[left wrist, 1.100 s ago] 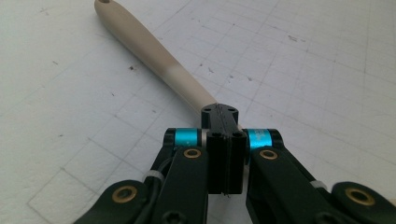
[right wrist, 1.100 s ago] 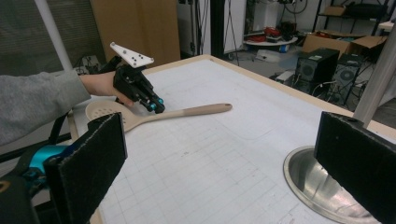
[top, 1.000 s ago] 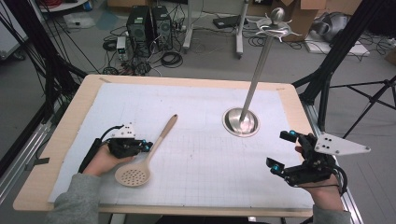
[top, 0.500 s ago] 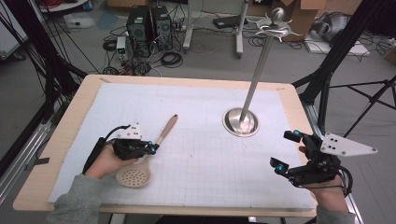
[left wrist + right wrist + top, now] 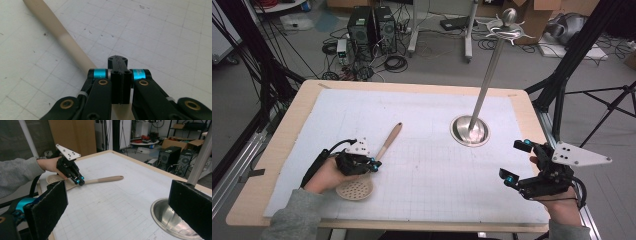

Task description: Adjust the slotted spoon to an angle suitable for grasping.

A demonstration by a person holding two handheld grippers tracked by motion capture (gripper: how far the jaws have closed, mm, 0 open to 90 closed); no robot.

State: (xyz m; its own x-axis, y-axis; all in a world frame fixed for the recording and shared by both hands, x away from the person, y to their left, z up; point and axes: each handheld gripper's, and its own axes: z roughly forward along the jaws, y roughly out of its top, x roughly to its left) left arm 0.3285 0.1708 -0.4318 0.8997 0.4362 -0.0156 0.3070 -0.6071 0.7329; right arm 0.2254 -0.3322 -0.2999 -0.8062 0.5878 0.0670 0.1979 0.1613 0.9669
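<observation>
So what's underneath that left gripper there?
Under the left gripper lies a pale slotted spoon on the gridded mat. Its handle runs out beyond the shut jaws. The gripper and hand cover the neck, so whether the jaws pinch it is hidden.

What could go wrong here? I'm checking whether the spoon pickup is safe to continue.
The left gripper is shut, its jaws at the slotted spoon handle near the head, so the long handle could swing or slip when lifted. The right gripper sits open beside the metal stand; a careless move might knock its tall pole.
</observation>
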